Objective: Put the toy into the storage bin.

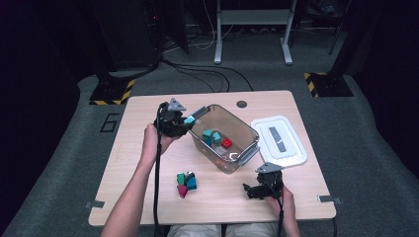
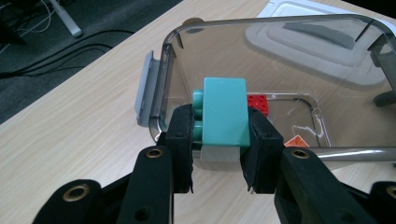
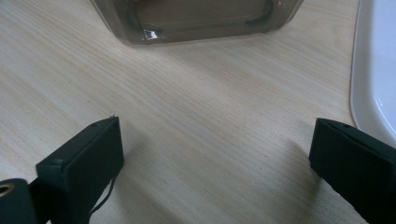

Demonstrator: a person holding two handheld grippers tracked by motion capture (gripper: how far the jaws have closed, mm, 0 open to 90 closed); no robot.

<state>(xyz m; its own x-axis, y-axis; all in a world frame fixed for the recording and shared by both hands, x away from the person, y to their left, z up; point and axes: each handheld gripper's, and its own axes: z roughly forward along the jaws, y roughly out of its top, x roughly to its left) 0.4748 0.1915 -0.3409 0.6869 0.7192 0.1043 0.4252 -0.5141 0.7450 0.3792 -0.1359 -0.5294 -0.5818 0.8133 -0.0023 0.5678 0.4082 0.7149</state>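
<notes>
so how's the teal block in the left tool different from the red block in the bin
The teal plastic brick is clamped between the left tool's jaws, raised at the rim of the clear plastic bin; the red plastic brick lies loose on the bin's floor. The teal brick is held with its studs facing sideways; the red brick sits studs up. In the left gripper view the teal brick looks larger, though it is nearer the camera. Both are studded toy bricks.
</notes>
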